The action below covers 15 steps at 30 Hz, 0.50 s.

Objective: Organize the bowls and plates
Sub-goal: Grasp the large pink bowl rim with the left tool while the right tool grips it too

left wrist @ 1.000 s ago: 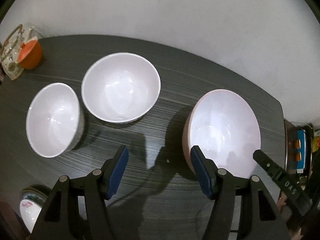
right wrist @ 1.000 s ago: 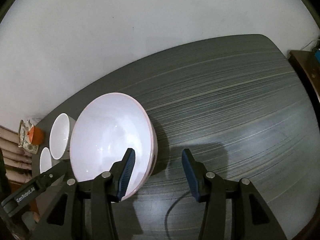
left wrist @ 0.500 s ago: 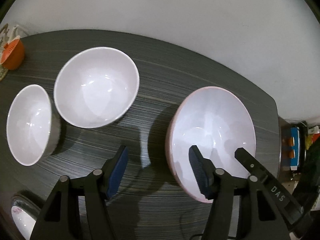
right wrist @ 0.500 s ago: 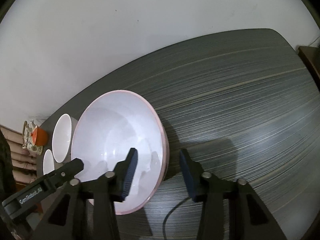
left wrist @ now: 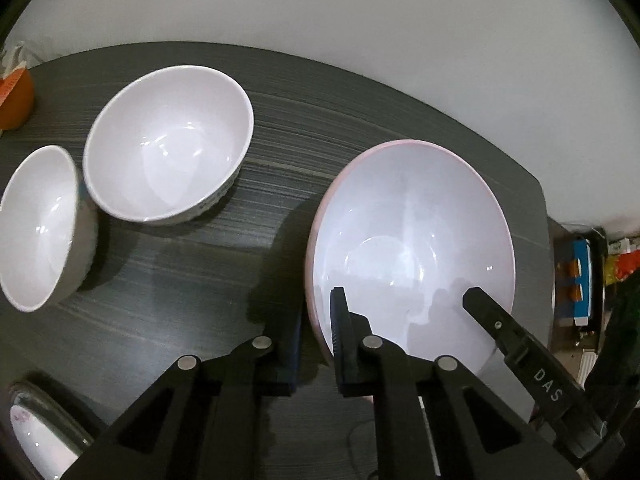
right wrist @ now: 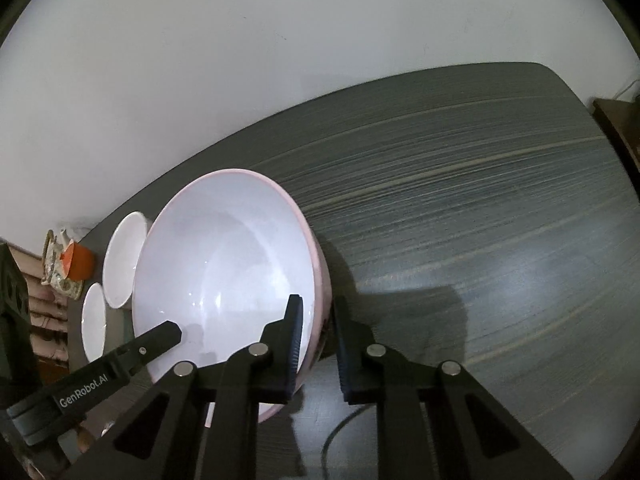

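Observation:
A large pink bowl point(left wrist: 412, 232) with a white inside sits on the dark table point(left wrist: 192, 280). My left gripper point(left wrist: 316, 340) is shut on its left rim, one finger inside, one outside. My right gripper point(right wrist: 318, 340) is shut on the bowl's right rim point(right wrist: 224, 264) the same way. Two smaller white bowls stand to the left: a middle one point(left wrist: 168, 144) and a nearer one point(left wrist: 36, 228). They also show in the right wrist view, the middle one point(right wrist: 122, 260) and the nearer one point(right wrist: 94, 320).
An orange cup point(left wrist: 16, 96) stands at the table's far left corner. A floral dish point(left wrist: 36, 436) lies at the near left edge. A side shelf with coloured items point(left wrist: 580, 280) is beyond the table's right end. Bare table point(right wrist: 480, 240) stretches to the right.
Both grippers moved in onto the pink bowl's rim from opposite sides and closed on it. The left gripper shifted right; the small bowls slid left in its view.

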### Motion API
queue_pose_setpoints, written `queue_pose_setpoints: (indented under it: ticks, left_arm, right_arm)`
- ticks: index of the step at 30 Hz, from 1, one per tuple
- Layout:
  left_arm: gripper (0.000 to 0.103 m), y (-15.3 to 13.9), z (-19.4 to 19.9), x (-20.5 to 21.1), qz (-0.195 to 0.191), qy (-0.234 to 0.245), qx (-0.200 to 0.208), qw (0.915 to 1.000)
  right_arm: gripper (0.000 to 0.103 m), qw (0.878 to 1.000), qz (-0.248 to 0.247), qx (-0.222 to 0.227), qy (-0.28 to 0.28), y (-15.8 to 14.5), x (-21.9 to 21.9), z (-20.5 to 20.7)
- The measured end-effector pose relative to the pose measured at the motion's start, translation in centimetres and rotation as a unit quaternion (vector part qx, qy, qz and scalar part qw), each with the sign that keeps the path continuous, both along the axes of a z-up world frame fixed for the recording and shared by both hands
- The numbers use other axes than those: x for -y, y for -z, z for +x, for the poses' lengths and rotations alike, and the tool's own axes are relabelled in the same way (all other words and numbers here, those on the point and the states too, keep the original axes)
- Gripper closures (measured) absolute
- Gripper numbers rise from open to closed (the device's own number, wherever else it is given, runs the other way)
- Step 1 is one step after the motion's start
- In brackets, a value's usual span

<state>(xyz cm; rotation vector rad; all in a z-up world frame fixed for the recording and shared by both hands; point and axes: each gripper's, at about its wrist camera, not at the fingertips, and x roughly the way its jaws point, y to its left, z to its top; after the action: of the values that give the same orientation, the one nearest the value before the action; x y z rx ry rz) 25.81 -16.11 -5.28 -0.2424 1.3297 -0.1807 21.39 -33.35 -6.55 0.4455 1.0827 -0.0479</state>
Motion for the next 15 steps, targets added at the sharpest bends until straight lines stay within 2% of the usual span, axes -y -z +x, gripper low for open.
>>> queue_pose_setpoints:
  ticks: [8, 15]
  left_arm:
    - [0.092, -4.1, -5.5, -1.9, 0.012, 0.014, 0.018, 0.9997]
    - [0.091, -5.4, -11.4, -5.3, 0.018, 0.009, 0.007, 0.9998]
  right_arm:
    - [0.087, 1.0, 0.011, 0.008, -0.016, -2.9, -2.7, -5.8]
    - [0.087, 0.999, 0.018, -0.008, -0.034, -2.9, -6.7, -11.6]
